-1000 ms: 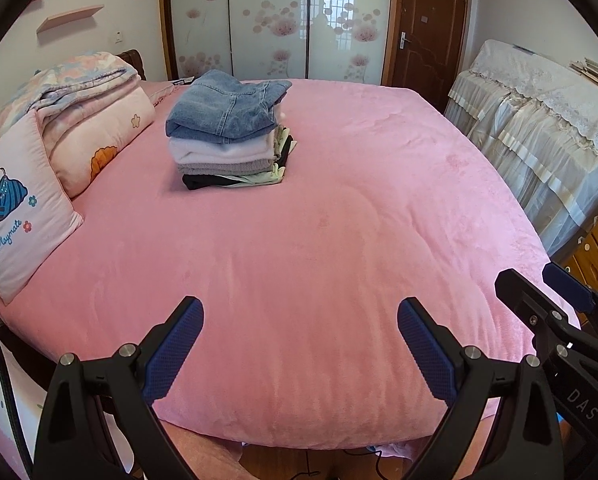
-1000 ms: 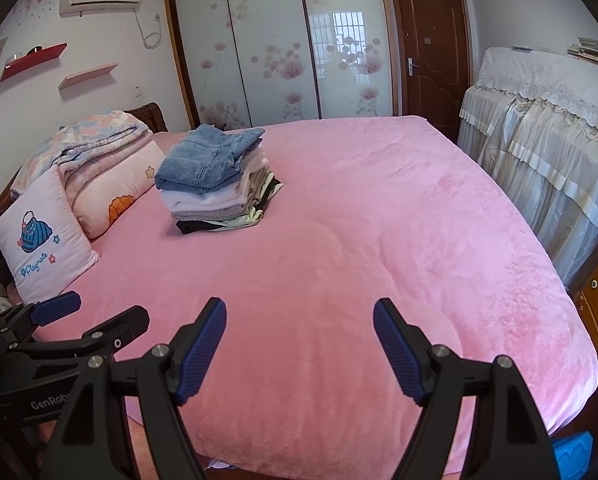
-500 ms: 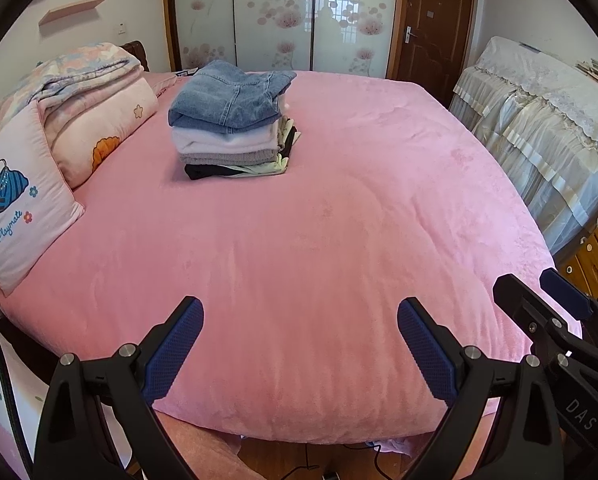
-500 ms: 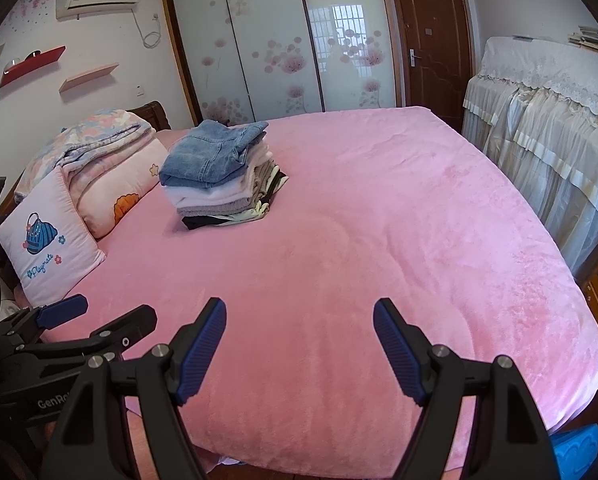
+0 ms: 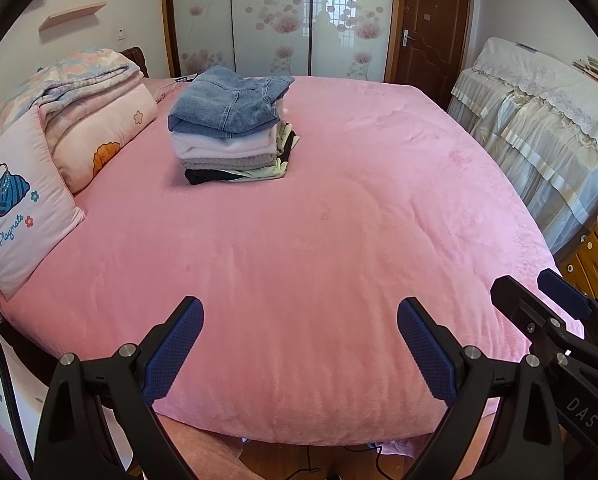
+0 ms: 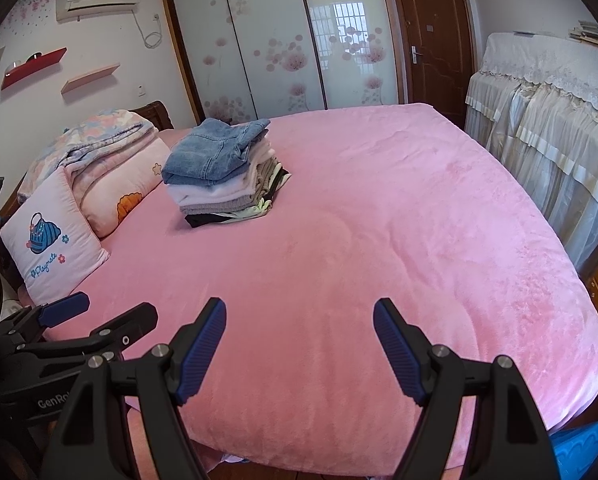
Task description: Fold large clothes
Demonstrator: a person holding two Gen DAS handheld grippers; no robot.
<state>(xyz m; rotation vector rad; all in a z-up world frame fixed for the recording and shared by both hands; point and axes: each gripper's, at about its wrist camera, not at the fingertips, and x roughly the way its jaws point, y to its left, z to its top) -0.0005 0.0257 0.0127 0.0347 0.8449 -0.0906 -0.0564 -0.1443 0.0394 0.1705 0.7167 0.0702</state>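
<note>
Both tongs — left gripper (image 5: 299, 320) and right gripper (image 6: 299, 320) — gape empty above the bed's (image 5: 319, 240) near edge, well short of the folded clothes stack (image 5: 231, 124).

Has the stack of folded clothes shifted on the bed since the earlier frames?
No. The stack of folded clothes lies the same way beside the orange-flower pillow; only the camera's framing drifted.
</note>
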